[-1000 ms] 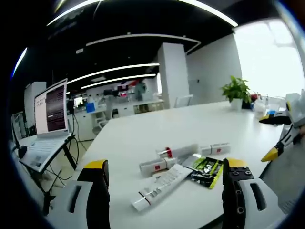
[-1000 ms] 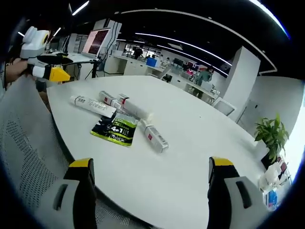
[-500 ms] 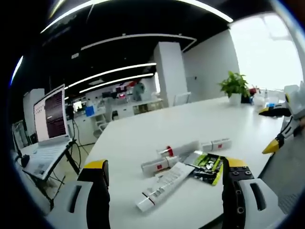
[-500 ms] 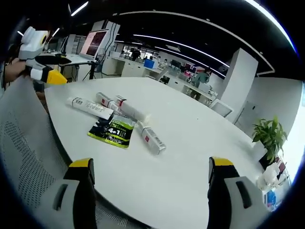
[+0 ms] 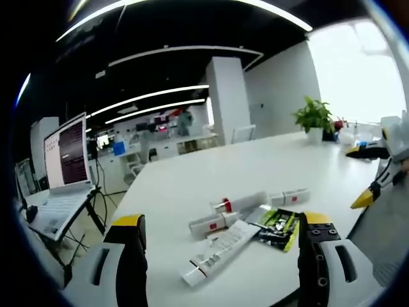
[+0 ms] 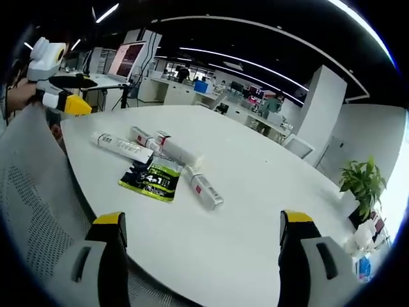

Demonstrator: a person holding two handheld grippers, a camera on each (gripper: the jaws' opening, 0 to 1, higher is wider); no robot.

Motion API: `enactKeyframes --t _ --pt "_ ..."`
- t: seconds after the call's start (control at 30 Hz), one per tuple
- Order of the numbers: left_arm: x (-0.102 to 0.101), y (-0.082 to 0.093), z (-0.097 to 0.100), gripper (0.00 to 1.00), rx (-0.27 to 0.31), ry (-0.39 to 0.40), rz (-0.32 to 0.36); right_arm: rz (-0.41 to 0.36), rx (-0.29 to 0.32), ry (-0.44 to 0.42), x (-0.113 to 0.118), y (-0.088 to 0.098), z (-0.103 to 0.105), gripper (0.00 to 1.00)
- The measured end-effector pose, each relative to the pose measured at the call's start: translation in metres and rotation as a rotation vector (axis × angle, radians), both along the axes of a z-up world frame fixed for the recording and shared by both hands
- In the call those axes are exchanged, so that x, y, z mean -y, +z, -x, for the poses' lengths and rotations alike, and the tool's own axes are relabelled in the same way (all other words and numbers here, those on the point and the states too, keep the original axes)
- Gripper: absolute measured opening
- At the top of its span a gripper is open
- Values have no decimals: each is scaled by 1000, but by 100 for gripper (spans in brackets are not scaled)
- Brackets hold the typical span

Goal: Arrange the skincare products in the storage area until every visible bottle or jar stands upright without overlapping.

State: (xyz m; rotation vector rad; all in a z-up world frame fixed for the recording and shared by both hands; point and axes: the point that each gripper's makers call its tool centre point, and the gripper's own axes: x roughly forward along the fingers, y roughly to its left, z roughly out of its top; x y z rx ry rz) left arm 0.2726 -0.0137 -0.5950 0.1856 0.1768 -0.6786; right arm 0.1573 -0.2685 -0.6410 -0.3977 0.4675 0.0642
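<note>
On the round white table [image 6: 255, 211] the skincare products lay in one loose cluster near its edge, none upright; the black-and-green flat sachet [image 6: 152, 179] served as the landmark. Just beside the sachet, on the side toward the silver laptop on a stand [image 5: 64, 160], lay the long white squeeze tube with dark print [image 5: 217, 251], flat and slightly overlapped by its neighbours; beyond the sachet lay the short white tube with a red label [image 5: 211, 223], the pale tube with a red cap [image 5: 239, 201], and, a little apart, the small white tube with a red mark [image 5: 291, 196]. They lay as dropped, heaped together, so the sorting appeared not yet begun.

The left gripper [image 5: 220, 256] was held low before the cluster, its jaws spread wide and empty, seemingly framing the long tube for a first pick; the right gripper [image 6: 198, 256] hung back from the sachet over bare table, jaws likewise parted and holding nothing, probably waiting its turn. A green potted plant [image 5: 314, 118] stood well apart from the sachet, at the far side of the table.
</note>
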Motion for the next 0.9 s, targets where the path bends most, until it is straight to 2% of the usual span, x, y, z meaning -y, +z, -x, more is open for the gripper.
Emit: enactKeyframes --t 0.1,0.23,0.43,0.5,0.6,0.73,0.9 --pt "-1 2 -1 97 9 6 4 6 -24 16 -3 -1 -2 100" --pt "-1 2 -2 97 11 5 4 -35 -50 38 -10 -2 -9 100" --pt "4 8 -7 97 13 -11 17 28 -82 104 -10 4 -24 100" --pt "9 8 -7 97 10 -25 17 26 -101 133 -12 3 -28 100" --pt "10 8 -8 97 36 -34 -25 30 -123 154 -12 3 -32 100" --pt "10 9 -12 97 28 -32 -13 32 -145 185 -14 9 -42 100" --pt "10 5 -19 97 15 -34 -33 41 -138 243 -19 16 -59 100"
